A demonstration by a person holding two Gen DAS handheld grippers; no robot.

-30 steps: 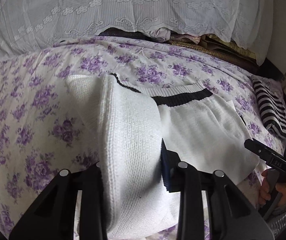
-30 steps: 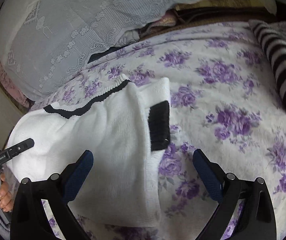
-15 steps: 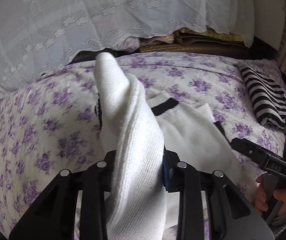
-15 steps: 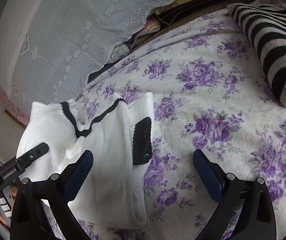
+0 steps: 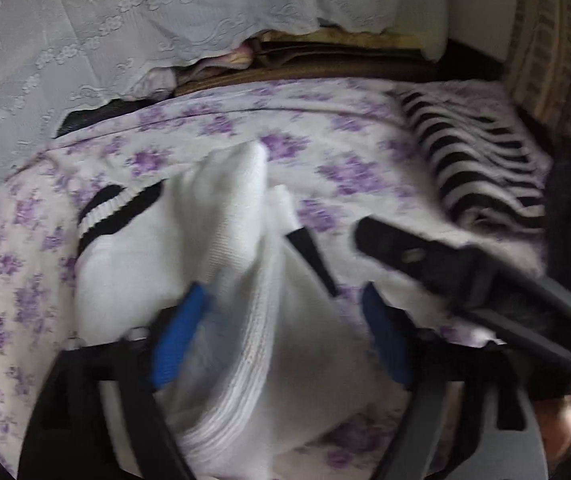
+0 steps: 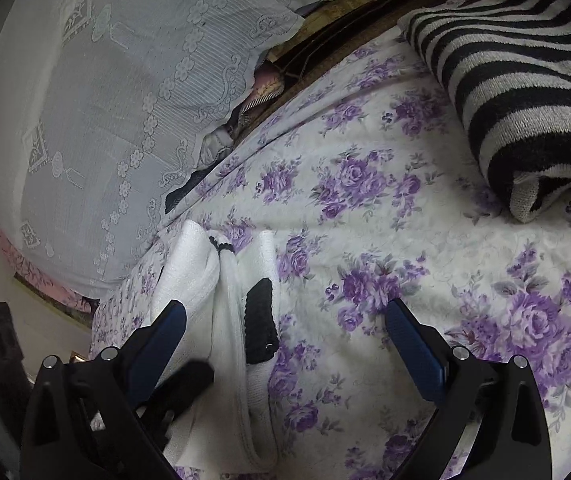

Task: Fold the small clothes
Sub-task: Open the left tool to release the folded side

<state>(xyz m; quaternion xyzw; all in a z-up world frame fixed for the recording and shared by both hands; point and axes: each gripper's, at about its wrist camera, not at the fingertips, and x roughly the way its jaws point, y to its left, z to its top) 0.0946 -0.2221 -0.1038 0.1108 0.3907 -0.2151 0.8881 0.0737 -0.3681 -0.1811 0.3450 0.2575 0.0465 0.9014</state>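
A small white knit sweater [image 5: 241, 280] with black trim lies bunched on the purple-flowered bedsheet [image 5: 349, 172]. My left gripper [image 5: 281, 336] stands open around its folded-over white fabric, blue pads on either side. In the right wrist view the sweater [image 6: 225, 312] sits at lower left, with a black cuff [image 6: 259, 320] on top. My right gripper [image 6: 285, 344] is open and empty, its left finger over the sweater, its right finger over the sheet. The right gripper also shows in the left wrist view [image 5: 465, 276] at the right.
A folded black-and-white striped knit [image 6: 517, 80] lies at the far right of the bed [image 5: 481, 168]. A white lace cover [image 6: 105, 100] drapes over a pile at the back, with brown and pink cloth [image 5: 305, 60] under its edge.
My left gripper carried the sweater's side over to the right and then opened, letting the fabric go. The right gripper stayed open and moved in closer to the sweater.
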